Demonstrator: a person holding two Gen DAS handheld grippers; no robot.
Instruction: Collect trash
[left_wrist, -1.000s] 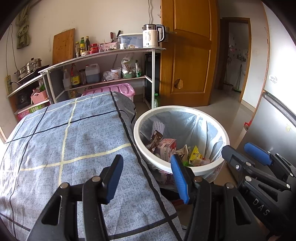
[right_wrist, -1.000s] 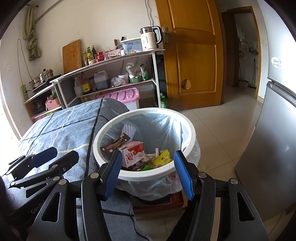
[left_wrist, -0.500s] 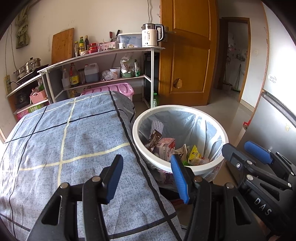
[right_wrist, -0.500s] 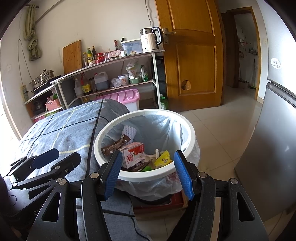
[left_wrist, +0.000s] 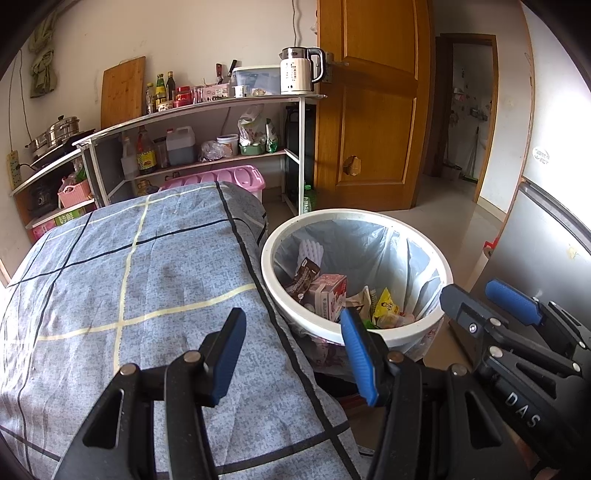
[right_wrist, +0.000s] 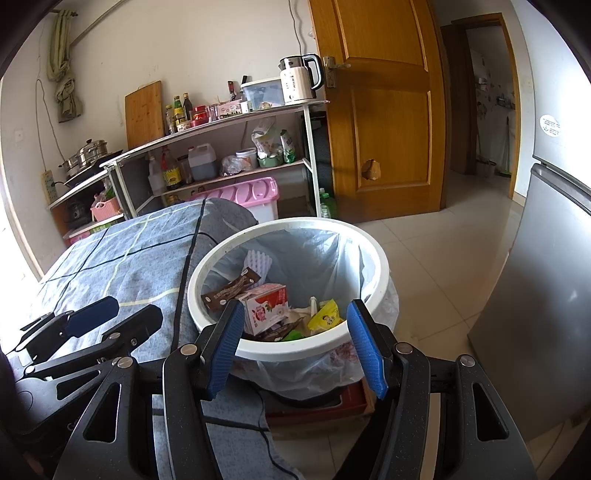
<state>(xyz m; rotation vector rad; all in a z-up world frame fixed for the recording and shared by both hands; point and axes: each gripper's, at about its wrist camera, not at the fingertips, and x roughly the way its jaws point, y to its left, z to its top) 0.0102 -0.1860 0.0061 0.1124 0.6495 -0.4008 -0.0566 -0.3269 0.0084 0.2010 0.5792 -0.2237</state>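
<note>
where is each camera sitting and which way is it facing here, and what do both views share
Left wrist: rides the left gripper, angled down over the checked blue cloth toward the white bin; its own open, empty fingers show, and the right gripper at right.
Right wrist: rides the right gripper, facing the white bin head-on; its open, empty fingers show, with the left gripper at lower left.
Shared: bin of trash, cloth, shelf unit, wooden door.

round white plastic bin (right_wrist: 380, 273) with pale blue liner | blue-grey cloth (left_wrist: 147, 280), black and cream grid lines | red-and-white carton (right_wrist: 266, 307) | yellow packet (right_wrist: 327, 316) | brown wrapper (right_wrist: 229, 289) | orange-brown wooden door (right_wrist: 388, 110) | pink plastic box (right_wrist: 245, 192)
</note>
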